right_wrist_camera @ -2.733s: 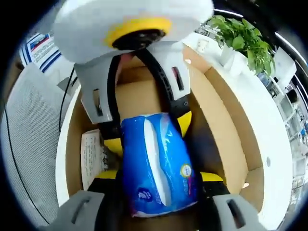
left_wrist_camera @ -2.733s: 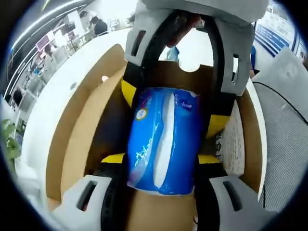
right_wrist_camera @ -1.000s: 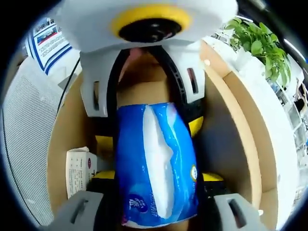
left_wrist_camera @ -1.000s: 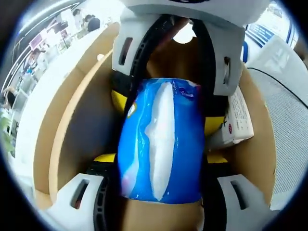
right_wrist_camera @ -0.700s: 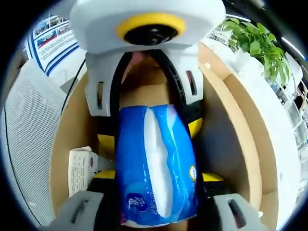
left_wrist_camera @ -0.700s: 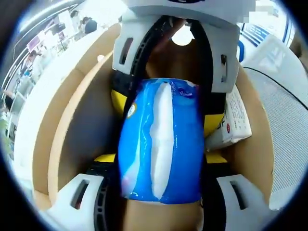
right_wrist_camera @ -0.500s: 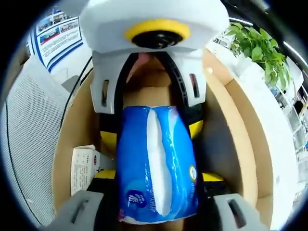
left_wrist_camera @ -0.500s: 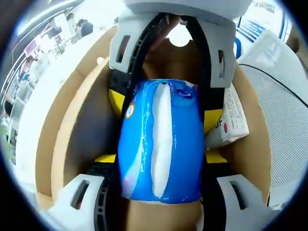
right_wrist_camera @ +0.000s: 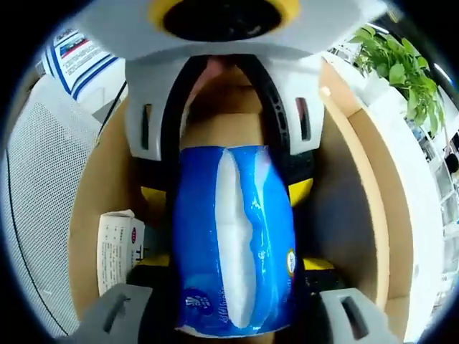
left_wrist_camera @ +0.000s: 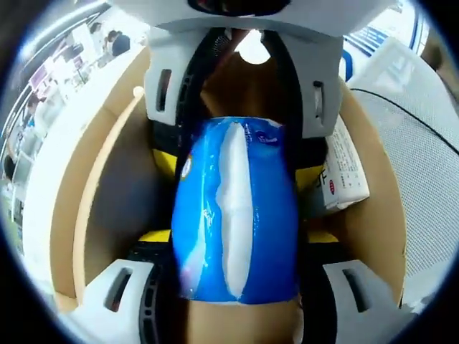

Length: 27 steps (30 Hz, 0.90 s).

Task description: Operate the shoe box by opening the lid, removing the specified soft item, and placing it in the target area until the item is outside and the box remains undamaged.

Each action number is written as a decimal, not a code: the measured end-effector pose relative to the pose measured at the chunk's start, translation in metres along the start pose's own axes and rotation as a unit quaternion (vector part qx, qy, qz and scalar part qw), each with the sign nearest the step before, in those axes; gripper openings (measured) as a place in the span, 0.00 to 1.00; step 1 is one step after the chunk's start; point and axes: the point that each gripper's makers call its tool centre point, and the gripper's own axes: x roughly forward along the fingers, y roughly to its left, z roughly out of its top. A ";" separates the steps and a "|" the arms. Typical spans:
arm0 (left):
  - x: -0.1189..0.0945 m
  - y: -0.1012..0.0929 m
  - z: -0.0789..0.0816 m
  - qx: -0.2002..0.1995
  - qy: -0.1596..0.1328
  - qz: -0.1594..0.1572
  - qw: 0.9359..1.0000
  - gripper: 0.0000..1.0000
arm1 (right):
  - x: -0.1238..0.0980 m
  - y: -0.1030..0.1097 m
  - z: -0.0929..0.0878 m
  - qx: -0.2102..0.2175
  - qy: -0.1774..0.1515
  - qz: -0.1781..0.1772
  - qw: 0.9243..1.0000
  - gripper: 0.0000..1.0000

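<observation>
A blue plastic tissue pack (left_wrist_camera: 237,215) with a white middle strip hangs inside the open cardboard shoe box (left_wrist_camera: 93,208). My left gripper (left_wrist_camera: 237,240) is shut on its near end, yellow pads against both sides. Facing it, my right gripper (left_wrist_camera: 237,168) is shut on the far end. In the right gripper view the same pack (right_wrist_camera: 233,236) sits between the right gripper (right_wrist_camera: 233,266) at the bottom and the left gripper (right_wrist_camera: 226,193) coming from the top. The box wall (right_wrist_camera: 358,208) rises beside the pack. The pack hides the box floor under it.
A white printed paper packet (left_wrist_camera: 344,168) lies in the box beside the pack, also seen as the packet (right_wrist_camera: 118,247). A grey mesh surface (left_wrist_camera: 423,158) borders the box on one side, a white table (left_wrist_camera: 43,158) on the other. A green plant (right_wrist_camera: 401,64) stands beyond the box.
Both grippers stay shut on the pack. The two grippers have drawn closer together, and the pack looks larger and taller between them. The paper packet has shifted slightly in view.
</observation>
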 end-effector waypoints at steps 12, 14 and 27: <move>-0.002 -0.002 0.005 -0.014 0.009 0.012 1.000 0.56 | -0.002 0.005 0.002 -0.001 -0.009 0.003 1.000 0.50; -0.003 -0.003 0.005 -0.016 0.009 0.008 1.000 0.53 | -0.005 0.007 0.004 -0.002 -0.011 0.001 1.000 0.47; -0.028 -0.009 0.011 0.002 0.007 0.031 1.000 0.49 | -0.024 0.013 0.021 -0.027 -0.034 -0.023 0.999 0.44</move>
